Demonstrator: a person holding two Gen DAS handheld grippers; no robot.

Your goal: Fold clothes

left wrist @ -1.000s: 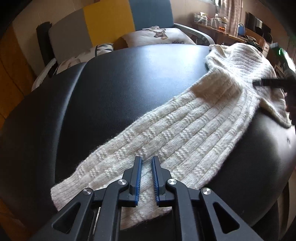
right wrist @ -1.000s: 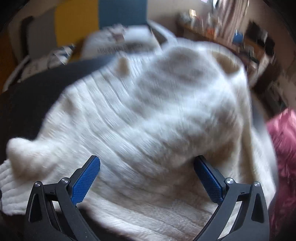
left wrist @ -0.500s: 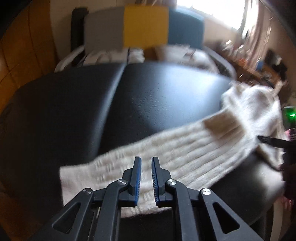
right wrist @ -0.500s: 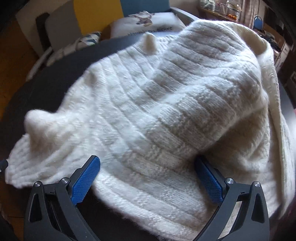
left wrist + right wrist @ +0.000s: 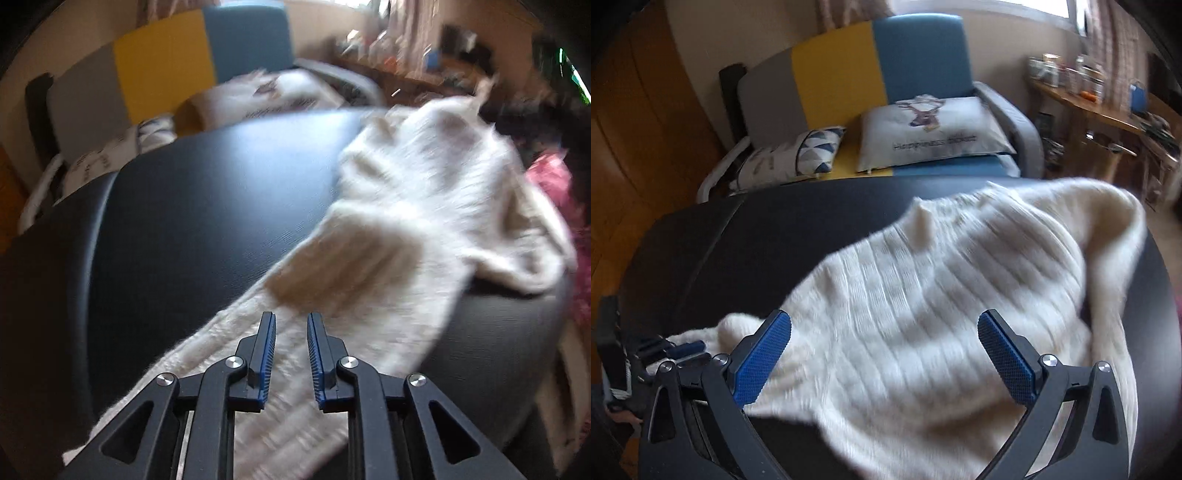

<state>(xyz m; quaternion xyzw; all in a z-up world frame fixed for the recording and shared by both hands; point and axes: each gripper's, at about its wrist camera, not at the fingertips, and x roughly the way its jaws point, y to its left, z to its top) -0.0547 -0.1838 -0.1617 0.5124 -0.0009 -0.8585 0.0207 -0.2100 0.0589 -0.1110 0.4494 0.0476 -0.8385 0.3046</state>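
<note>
A cream ribbed knit sweater (image 5: 923, 295) lies bunched on a black padded surface (image 5: 738, 240). Its sleeve (image 5: 295, 295) runs toward the near left edge in the left wrist view. My left gripper (image 5: 290, 325) hovers over that sleeve. Its jaws are opening, a narrow gap apart, with no cloth pinched between the pads. In the right wrist view the same left gripper (image 5: 685, 349) shows at the sleeve end. My right gripper (image 5: 884, 321) stands wide open above the sweater body, its blue pads (image 5: 764, 350) clear of the knit.
Behind the black surface stands a sofa (image 5: 849, 74) with grey, yellow and blue panels and two printed cushions (image 5: 931, 129). A wooden side table (image 5: 1100, 110) with jars is at the right. Pink fabric (image 5: 554, 192) lies past the right edge.
The right gripper has risen away from the sweater, so more of the sofa shows. The left gripper's gap has widened slightly and it has shifted along the sleeve. The sweater body looks more bunched.
</note>
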